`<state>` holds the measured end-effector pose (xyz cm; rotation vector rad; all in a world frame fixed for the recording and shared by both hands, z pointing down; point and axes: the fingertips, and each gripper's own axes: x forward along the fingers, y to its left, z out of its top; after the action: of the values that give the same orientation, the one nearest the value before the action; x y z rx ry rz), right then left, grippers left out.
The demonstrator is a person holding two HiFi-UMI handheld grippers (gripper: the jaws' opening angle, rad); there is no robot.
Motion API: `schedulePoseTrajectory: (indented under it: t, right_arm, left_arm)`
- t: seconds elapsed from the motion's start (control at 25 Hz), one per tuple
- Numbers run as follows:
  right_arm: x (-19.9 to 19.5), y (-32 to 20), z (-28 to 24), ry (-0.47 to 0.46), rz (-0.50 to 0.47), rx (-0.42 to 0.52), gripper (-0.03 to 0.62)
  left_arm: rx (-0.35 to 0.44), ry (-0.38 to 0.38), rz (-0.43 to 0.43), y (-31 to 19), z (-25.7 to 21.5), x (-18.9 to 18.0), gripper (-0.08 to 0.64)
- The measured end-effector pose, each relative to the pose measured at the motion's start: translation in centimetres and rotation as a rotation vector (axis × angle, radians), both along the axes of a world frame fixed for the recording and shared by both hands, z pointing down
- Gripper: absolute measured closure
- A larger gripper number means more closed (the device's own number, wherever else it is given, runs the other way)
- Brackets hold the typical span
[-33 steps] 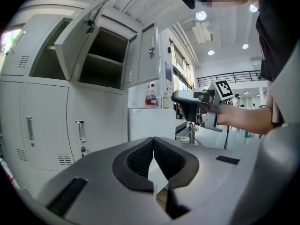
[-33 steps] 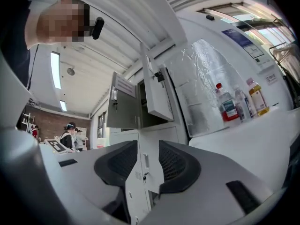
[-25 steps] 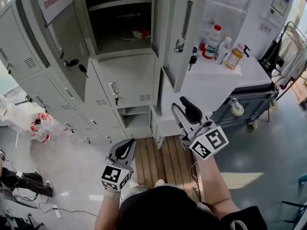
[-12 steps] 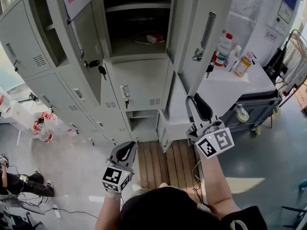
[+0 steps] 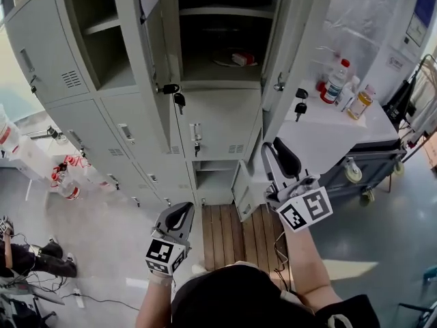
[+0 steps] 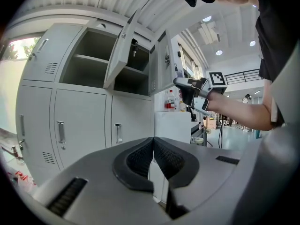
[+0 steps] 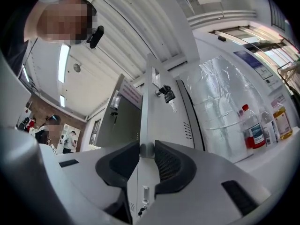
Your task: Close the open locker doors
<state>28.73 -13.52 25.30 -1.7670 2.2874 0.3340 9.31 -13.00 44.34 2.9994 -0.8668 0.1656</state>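
Observation:
The grey lockers [image 5: 218,125] have several doors standing open. My right gripper [image 5: 274,149] is shut on the free edge of the open right-hand door [image 5: 290,60], near its lower end. In the right gripper view the door edge [image 7: 149,102] runs down between the pads [image 7: 169,165], with keys [image 7: 167,95] hanging in the lock above. A second open door [image 5: 151,74], also with keys, hangs left of the middle compartment. My left gripper [image 5: 179,216] hangs low in front of the lockers, shut [image 6: 153,146] with nothing in it.
A white cart [image 5: 321,125] with bottles [image 5: 336,82] stands right of the lockers, close behind the held door. A small lower door [image 5: 247,183] is open below my right gripper. A wooden pallet [image 5: 232,231] lies at my feet. A person [image 5: 27,260] is at the lower left.
The view has swung so the lockers sit further right and lower. My right gripper's jaws have narrowed and now hold the right door's edge. The left gripper has barely moved.

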Motion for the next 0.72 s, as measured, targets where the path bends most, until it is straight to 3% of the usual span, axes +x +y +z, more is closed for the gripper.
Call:
schedulePoseTrajectory:
  t: [0.4,0.72]
  right_arm:
    - [-5.5,-5.0,-0.4,-0.005,-0.051,0.004,0.480]
    - [-8.5,-9.5,-0.8,-0.020,-0.150,0.014,0.482]
  left_arm:
    - [-0.020,-0.014,-0.076,-1.9,1.3,-6.7,0.540]
    - [-0.022,-0.011,-0.201,-3.8,1.0,-10.0,0.540]
